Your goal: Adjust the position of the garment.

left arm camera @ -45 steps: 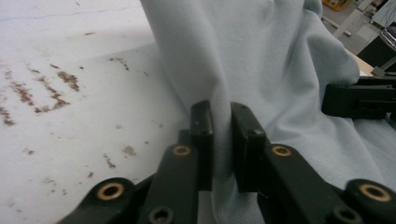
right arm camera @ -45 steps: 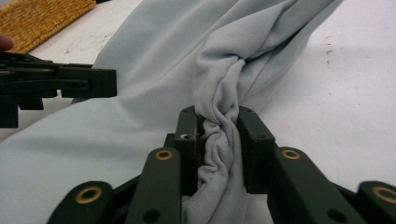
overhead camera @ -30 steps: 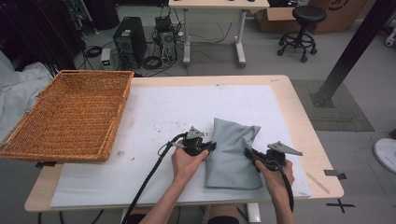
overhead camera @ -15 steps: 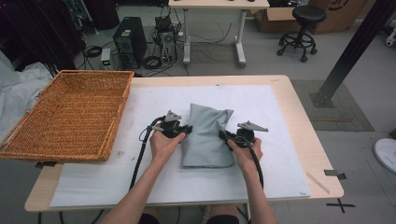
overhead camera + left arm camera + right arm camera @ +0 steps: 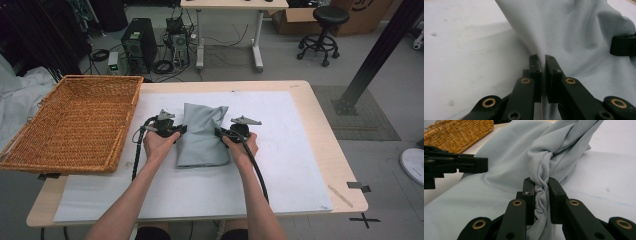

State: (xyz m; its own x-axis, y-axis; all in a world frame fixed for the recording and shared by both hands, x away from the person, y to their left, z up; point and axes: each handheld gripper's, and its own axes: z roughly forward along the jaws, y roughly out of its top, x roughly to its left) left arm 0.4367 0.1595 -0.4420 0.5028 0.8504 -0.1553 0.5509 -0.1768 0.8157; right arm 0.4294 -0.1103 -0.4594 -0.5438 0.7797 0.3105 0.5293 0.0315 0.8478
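One broad white sheet covers most of the table, and to the right of the work it lies bare out to the table's right edge. At the left stands a wicker basket, its right rim near the left hand. A folded grey cloth lies on the sheet just left of the middle, its long axis running from the near side to the far side, the far edge rumpled and the near edge flat. The left gripper has its jaws pressed together on a thin fold of the cloth's left edge. The right gripper has its jaws clamped on a bunched wad of the cloth's right edge.
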